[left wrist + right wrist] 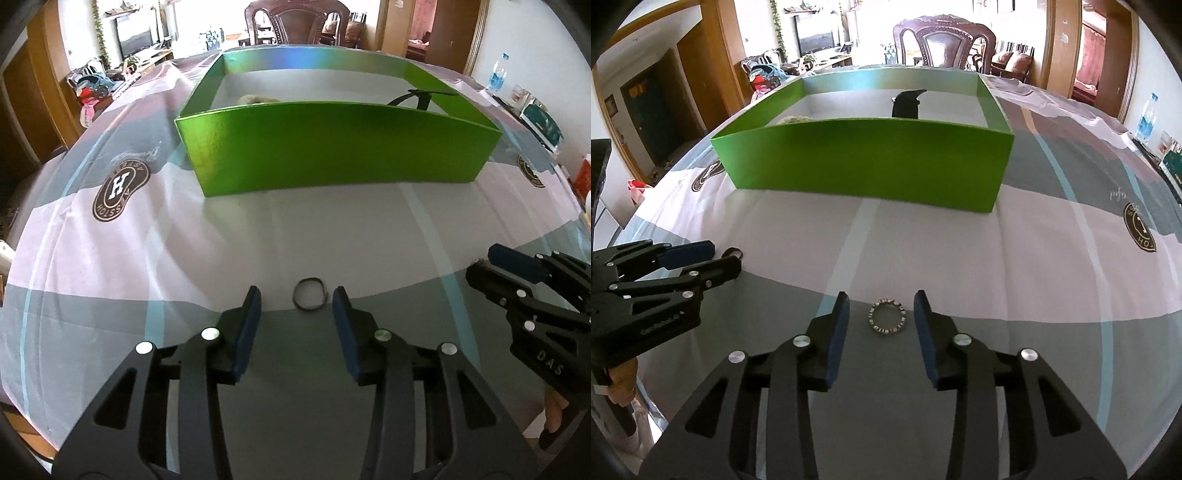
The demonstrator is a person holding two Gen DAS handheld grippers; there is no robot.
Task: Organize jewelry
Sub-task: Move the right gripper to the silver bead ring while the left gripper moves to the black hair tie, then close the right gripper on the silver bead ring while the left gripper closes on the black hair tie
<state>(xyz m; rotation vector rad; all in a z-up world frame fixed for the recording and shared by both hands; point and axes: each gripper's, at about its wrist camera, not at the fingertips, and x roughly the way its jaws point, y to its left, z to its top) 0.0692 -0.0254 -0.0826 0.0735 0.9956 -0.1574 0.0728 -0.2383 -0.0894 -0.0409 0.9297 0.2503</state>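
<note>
A thin dark ring-shaped band [309,294] lies on the tablecloth between the open fingers of my left gripper [295,299]. A beaded silver bracelet [887,315] lies between the open fingers of my right gripper [881,304]. A green box [332,147] stands ahead on the cloth, also in the right wrist view [864,162]. Inside it are a black item [905,103] and a pale lumpy item [255,99]. The right gripper [491,264] shows at the right of the left wrist view; the left gripper [726,260] shows at the left of the right wrist view.
The table carries a pink and grey cloth [147,240] with round logos [120,192]. A wooden chair [943,40] stands behind the box. A water bottle [498,75] and small packages [543,118] sit at the far right edge.
</note>
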